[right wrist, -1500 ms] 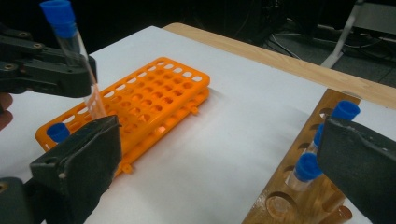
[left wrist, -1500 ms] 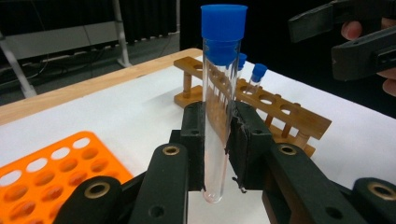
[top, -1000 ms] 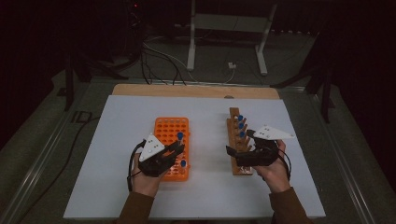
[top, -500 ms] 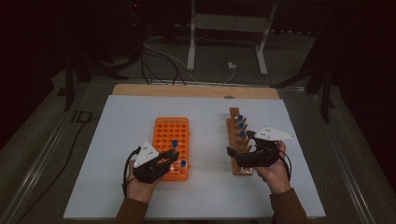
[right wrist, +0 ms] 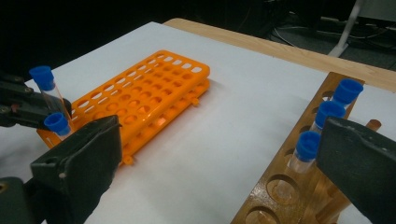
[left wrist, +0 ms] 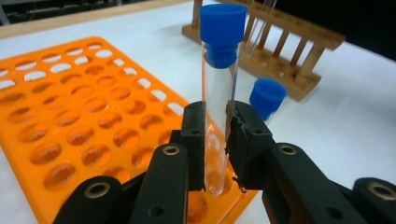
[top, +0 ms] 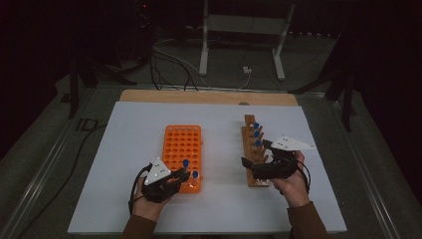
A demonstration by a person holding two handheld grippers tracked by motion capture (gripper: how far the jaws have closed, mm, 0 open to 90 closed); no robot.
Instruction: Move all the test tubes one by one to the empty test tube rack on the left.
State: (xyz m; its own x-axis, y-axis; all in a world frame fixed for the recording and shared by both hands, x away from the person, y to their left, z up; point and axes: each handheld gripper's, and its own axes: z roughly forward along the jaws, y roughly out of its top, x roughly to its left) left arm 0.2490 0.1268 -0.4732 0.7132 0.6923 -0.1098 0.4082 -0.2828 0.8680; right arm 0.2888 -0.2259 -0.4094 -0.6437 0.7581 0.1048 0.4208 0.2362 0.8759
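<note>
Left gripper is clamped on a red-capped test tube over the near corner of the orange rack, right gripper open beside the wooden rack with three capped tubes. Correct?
Not quite: the cap is blue, not red. The left gripper view shows the left gripper shut on a clear test tube with a blue cap, over the orange rack. The rest holds: the right gripper is open beside the wooden rack.
</note>
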